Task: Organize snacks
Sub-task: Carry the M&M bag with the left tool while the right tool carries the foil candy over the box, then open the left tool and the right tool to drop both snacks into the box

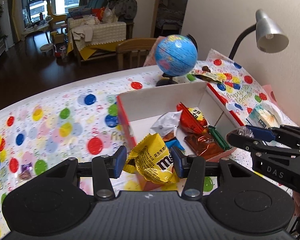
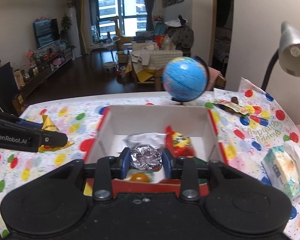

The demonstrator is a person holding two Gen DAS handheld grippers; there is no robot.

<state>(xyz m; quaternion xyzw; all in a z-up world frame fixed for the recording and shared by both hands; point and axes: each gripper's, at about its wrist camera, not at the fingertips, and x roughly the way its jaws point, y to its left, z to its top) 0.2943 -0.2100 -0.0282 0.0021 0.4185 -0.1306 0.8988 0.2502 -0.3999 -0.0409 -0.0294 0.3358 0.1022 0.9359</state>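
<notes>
Your left gripper [image 1: 150, 161] is pinching a crumpled yellow M&M's bag [image 1: 153, 160], glossy with black print. Its long axis runs up and away from the pads, torn corner pointing toward the red-and-white box [image 1: 162, 98] just ahead. Your right gripper [image 2: 145, 161] is clamped on a crinkly silver foil-wrapped snack [image 2: 146, 157], balled up so there's no clear long axis; it hangs over the near edge of that box. Past the pads inside sit a silver pouch [image 2: 144, 138] and a red packet [image 2: 179, 143].
</notes>
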